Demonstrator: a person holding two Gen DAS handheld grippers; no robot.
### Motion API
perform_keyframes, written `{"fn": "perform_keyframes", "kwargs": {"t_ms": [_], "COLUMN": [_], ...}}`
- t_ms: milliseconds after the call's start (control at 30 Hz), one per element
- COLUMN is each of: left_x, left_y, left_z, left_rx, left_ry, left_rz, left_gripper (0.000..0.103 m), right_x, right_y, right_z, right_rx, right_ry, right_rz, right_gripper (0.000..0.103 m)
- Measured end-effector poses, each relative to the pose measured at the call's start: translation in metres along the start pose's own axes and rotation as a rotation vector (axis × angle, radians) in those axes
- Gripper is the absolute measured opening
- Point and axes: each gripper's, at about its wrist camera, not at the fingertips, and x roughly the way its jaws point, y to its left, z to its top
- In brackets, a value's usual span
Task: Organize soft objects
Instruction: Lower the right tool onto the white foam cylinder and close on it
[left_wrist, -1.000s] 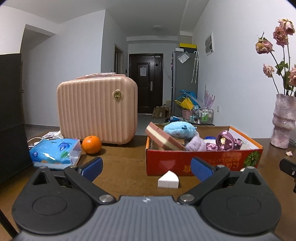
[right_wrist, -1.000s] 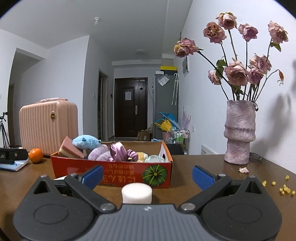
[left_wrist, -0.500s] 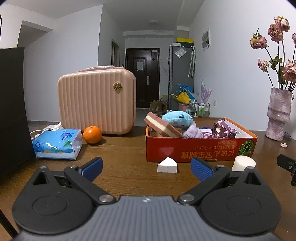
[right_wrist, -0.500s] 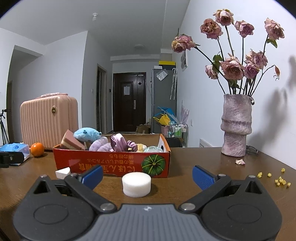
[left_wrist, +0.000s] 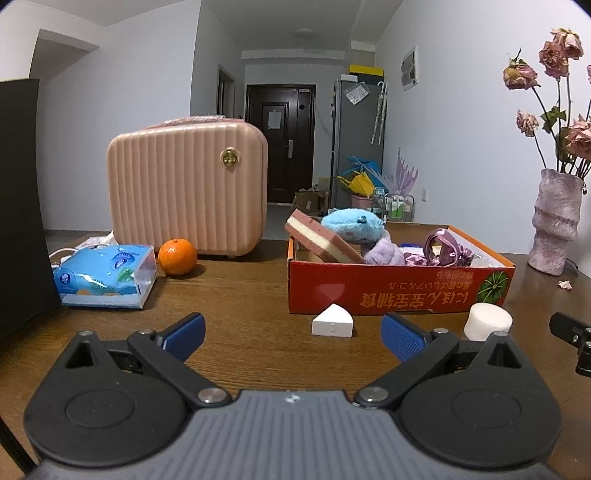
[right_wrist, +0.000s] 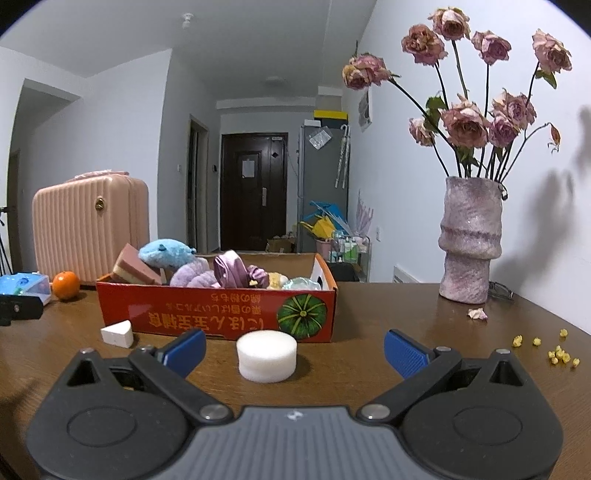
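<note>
The left gripper (left_wrist: 291, 332) hangs wide open and empty, a white wedge sponge (left_wrist: 332, 325) just ahead between its fingers. The right gripper (right_wrist: 293, 349) is likewise spread and empty, a round white sponge (right_wrist: 266, 355) lying ahead between its fingers. Beyond both sits the red box (right_wrist: 221, 314) of soft toys.

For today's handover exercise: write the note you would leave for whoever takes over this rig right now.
Left gripper: open, empty.
Right gripper: open, empty.
Red cardboard box already holds plush toys, scrunchies and a layered pink sponge.
Left on the table in front of it: white wedge-shaped sponge ahead of the left gripper, white round foam puff ahead of the right.
Probably box both.
</note>
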Motion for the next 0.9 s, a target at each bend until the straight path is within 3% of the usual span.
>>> {"fn": "perform_keyframes", "kwargs": {"t_ms": [900], "left_x": [0.034], "left_y": [0.015], "left_z": [0.002], "left_rx": [-0.009], "left_ry": [0.054], "left_rz": [0.025], "left_gripper": [0.103], "right_x": [0.113], "right_y": [0.025], "right_z": [0.008], "right_rx": [-0.023], "right_ry": [0.273], "right_rz": [0.012], "right_gripper": [0.101]}}
